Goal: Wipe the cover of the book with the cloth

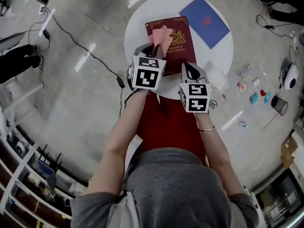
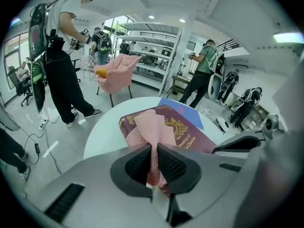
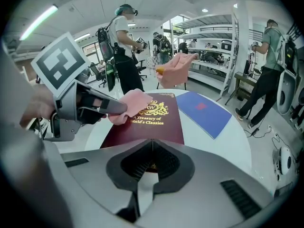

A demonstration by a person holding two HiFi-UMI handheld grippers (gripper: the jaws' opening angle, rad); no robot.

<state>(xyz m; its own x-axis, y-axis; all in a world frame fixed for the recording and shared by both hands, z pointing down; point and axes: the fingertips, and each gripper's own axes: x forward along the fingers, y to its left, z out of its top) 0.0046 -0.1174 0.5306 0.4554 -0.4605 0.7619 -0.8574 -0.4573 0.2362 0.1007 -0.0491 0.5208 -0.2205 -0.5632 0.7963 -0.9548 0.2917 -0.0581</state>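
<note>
On the table [image 1: 137,30], left gripper [image 2: 154,158] jaws pinching pink cloth [image 2: 151,127] on book [image 3: 152,122], right gripper [image 3: 151,148] jaws closed at book's edge

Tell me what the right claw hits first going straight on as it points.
The maroon book: the right claw, jaws together, points at the near end of its cover. How close is unclear; it may be touching.

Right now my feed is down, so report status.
Left gripper shut on pink cloth, draped on maroon book. Right gripper shut, at book's near edge. Blue folder lies aside.
</note>
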